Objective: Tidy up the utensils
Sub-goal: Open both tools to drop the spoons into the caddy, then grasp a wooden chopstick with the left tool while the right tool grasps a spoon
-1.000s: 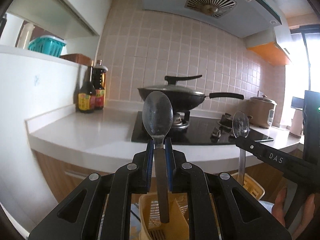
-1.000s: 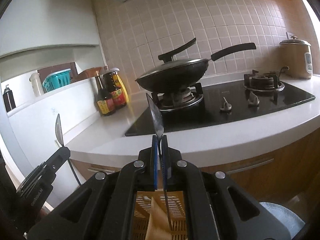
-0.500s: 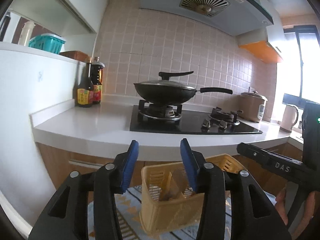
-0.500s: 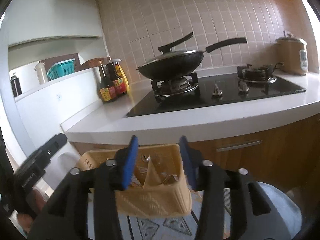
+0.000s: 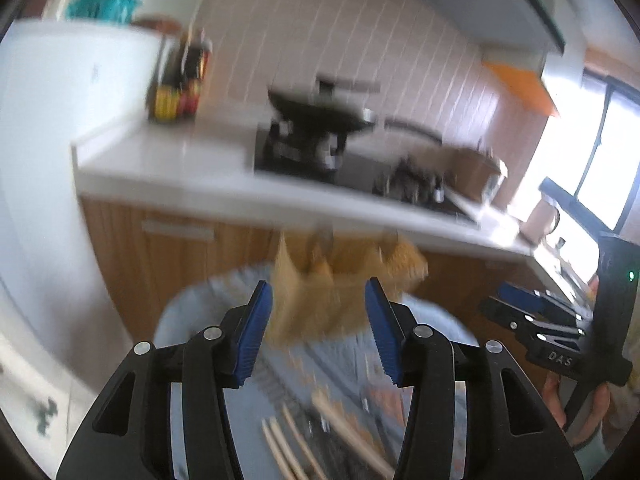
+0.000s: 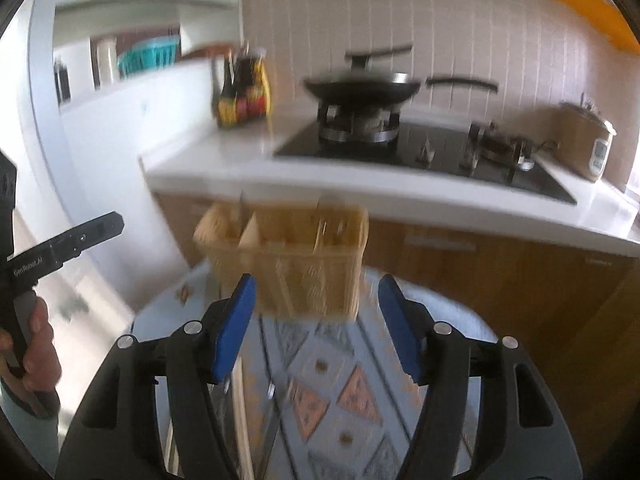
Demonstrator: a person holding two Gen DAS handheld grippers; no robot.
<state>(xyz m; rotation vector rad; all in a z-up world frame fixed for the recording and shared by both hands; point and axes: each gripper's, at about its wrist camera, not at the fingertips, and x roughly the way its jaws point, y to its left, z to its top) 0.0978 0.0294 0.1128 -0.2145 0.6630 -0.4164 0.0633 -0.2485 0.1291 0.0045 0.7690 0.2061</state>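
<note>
Round tabletop under a blue patterned cloth (image 6: 336, 364); on it a yellow slotted plastic utensil basket (image 6: 296, 256), then pale wooden chopsticks (image 5: 288, 448) nearer. Left gripper (image 5: 319, 324) and right gripper (image 6: 316, 328): jaws just opening, apart, empty.

Motion blur smears the yellow basket (image 5: 344, 292) at centre frame — its contents cannot be made out. The pale sticks (image 5: 288, 452) at the bottom edge are cut off, and the bottles (image 5: 180, 80) at upper left have unreadable labels.
</note>
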